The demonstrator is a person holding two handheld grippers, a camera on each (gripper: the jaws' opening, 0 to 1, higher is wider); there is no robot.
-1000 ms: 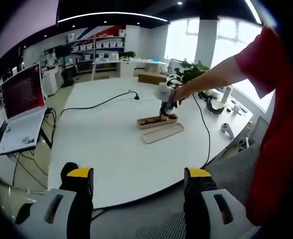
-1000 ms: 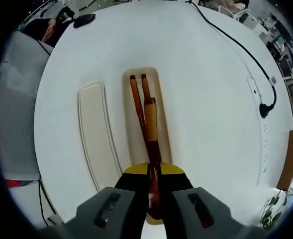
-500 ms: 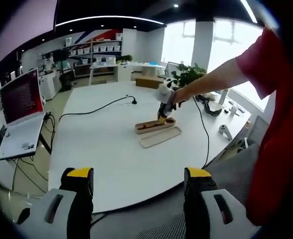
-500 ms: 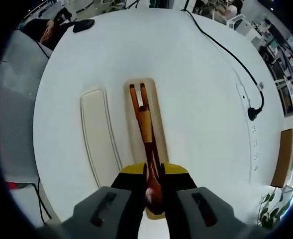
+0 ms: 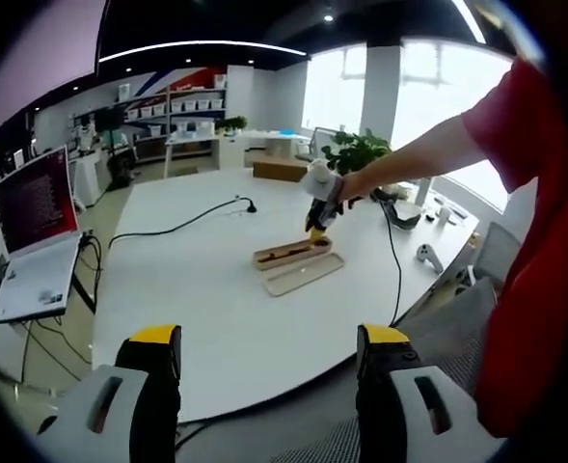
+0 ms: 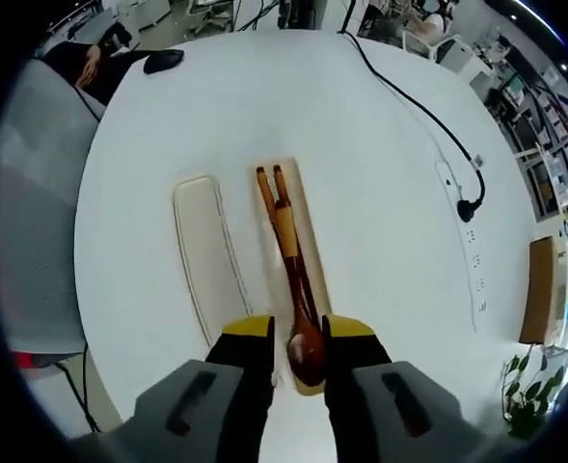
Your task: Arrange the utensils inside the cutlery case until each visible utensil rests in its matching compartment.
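Right gripper view: open tool (image 6: pixel 299 340) above spoon (image 6: pixel 303 333) in case (image 6: pixel 314 253)

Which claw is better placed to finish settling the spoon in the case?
Right. The right claw hangs directly over the spoon in the cutlery case; the left claw sits back off the table's edge, open.

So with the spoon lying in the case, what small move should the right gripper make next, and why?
Probably lift the right gripper straight up and away. The spoon appears to lie in the cutlery case alongside the chopsticks, and the gripper now stands open around the bowl end, gripping nothing. The lid lies beside the case, and the left gripper hangs open, well back from the table.
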